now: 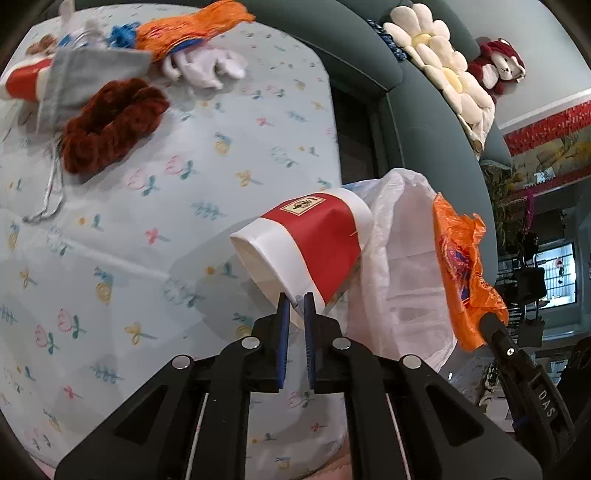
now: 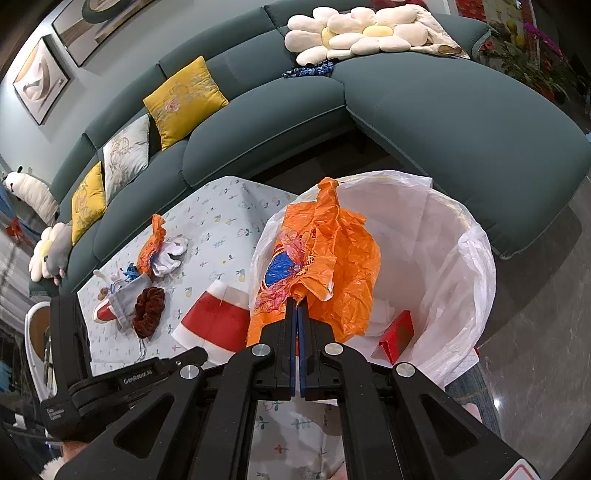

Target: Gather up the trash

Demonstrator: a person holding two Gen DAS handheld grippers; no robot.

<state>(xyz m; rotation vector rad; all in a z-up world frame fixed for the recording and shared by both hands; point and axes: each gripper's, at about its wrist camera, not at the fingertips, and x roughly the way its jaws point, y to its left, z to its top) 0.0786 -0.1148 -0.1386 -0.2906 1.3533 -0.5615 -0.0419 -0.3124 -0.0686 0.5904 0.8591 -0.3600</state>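
Note:
A red-and-white paper cup (image 1: 317, 240) lies tilted at the table's edge, its mouth toward the lower left. My left gripper (image 1: 296, 302) is shut on its lower wall. Just right of it hangs the white liner of the bin (image 1: 402, 258). My right gripper (image 2: 296, 302) is shut on a crumpled orange plastic bag (image 2: 325, 251), held over the bin liner's near rim (image 2: 476, 266). In the left wrist view the same orange bag (image 1: 461, 266) hangs from the right gripper (image 1: 487, 321). The cup (image 2: 218, 321) shows left of the bin. A red box (image 2: 397, 336) lies inside the bin.
On the floral tablecloth (image 1: 166, 221) lie a dark red scrunchie (image 1: 110, 125), a grey pouch (image 1: 81, 77), a second red cup (image 1: 22, 83), another orange bag (image 1: 192, 26) and a white cloth (image 1: 207, 66). A teal sofa (image 2: 443, 118) curves behind the table and bin.

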